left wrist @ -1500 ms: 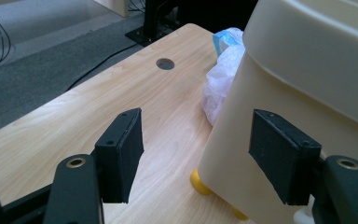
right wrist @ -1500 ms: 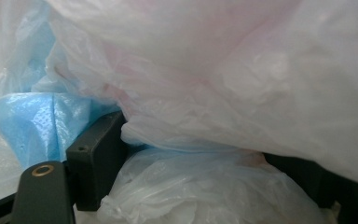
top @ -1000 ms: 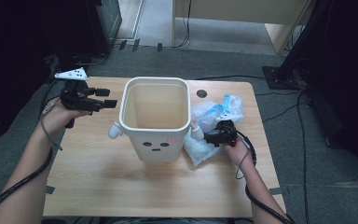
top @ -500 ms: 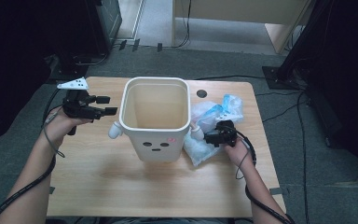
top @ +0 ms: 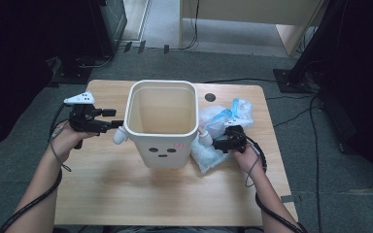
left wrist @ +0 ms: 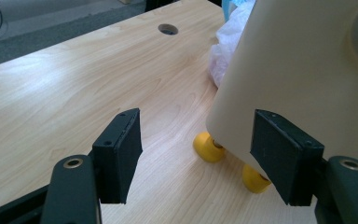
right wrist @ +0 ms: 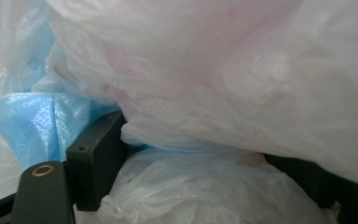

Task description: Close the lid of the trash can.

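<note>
A cream bin (top: 165, 148) with a small face on its front stands in the middle of the wooden table (top: 126, 194). My left gripper (top: 111, 125) is level at the bin's left side, next to its white side knob (top: 120, 136). In the left gripper view that gripper (left wrist: 196, 158) is open, with the bin's lower corner (left wrist: 298, 70) and yellow feet (left wrist: 208, 147) just beyond the jaws. My right gripper (top: 217, 143) lies in a heap of white and blue plastic bags (top: 223, 116). Its jaws (right wrist: 200, 182) stand apart with loose plastic (right wrist: 205, 196) between them.
A round cable hole (top: 210, 97) sits in the table behind the bin. Grey floor surrounds the table, with dark stands (top: 301, 77) and cables at the back. Bare wood lies in front of the bin.
My left gripper has come down and moved right, closer to the bin's left knob. The right gripper and the bags have not moved.
</note>
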Available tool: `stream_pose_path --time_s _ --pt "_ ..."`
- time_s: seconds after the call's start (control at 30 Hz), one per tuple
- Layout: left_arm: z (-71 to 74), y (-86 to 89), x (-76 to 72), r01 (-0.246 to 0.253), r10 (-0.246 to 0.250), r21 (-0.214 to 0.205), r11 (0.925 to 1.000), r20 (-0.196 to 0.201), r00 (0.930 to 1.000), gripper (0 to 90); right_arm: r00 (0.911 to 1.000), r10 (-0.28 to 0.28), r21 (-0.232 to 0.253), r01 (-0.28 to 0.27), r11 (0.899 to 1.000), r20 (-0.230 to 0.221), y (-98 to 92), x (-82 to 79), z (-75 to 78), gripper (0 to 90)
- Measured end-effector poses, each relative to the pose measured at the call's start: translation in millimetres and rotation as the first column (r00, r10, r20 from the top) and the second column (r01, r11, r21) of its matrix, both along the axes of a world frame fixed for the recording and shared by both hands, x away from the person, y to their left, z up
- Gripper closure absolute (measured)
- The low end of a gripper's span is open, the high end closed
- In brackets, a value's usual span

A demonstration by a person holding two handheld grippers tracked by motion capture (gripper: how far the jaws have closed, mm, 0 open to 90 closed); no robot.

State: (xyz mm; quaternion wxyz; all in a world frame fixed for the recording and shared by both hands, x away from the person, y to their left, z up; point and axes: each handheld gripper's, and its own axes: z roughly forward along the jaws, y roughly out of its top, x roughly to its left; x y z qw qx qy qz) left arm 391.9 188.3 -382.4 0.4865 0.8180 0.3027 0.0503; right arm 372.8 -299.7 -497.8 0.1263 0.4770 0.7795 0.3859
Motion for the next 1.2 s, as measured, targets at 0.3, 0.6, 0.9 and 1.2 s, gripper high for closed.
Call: stream_pose_path --time_s 0.3,0.6,0.9,1.2 --pt "-16.1 -1.8 -5.7 -0.004 0.004 -0.002 1.0000 -0.011 0.9999 32.9 1.0000 0.005 -0.001 -0.005 1.000 0.001 1.1 0.1 -0.3 22.4" --pt "-31.6 1.9 -10.8 -0.020 0.019 -0.031 0.9993 -0.029 0.9994 32.9 1.0000 0.002 0.009 -0.002 1.000 -0.003 0.5 0.1 -1.0 22.4" --pt "-45.7 3.9 -12.0 -0.027 0.026 -0.010 0.9996 -0.028 0.9993 32.5 1.0000 0.002 0.009 -0.002 1.000 -0.003 0.8 0.4 -1.2 22.2" --pt "-62.8 9.3 -11.1 -0.037 0.037 0.000 0.9993 -0.051 0.9980 31.7 1.0000 0.004 0.007 -0.004 1.000 -0.003 1.0 0.5 -1.3 22.2"
